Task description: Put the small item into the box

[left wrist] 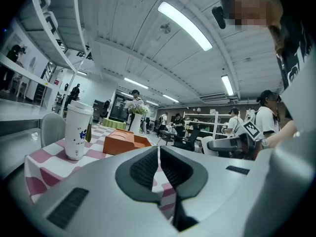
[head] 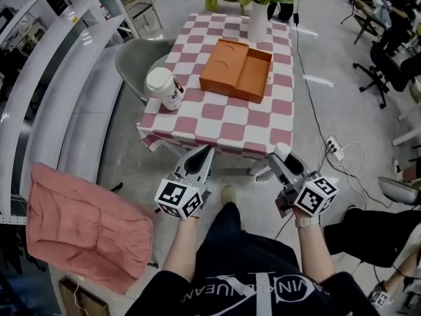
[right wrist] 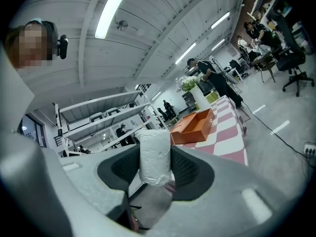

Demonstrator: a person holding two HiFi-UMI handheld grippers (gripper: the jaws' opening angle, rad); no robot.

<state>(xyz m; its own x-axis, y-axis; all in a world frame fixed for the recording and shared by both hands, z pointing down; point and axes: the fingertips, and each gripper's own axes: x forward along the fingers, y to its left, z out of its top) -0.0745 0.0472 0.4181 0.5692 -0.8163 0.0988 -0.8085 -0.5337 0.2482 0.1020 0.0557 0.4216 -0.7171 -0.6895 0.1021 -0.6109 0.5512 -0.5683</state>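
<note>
Head view is showing the right gripper (head: 282,158) hanging at lower right, just off the table (head: 197,128) edge over open floor. It is clamping a small white item (right wrist: 155,155), perhaps a wrapped roll. The left gripper (head: 204,153) is sitting closed and empty. The orange box (head: 235,70) is lying open at upper centre.

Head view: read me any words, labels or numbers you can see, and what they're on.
Black shirt: white upside-down lettering, partly cut off, not readable for sure.
Cup: blue print, too small to read.
Marker cubes: square patterns only, no words.
</note>
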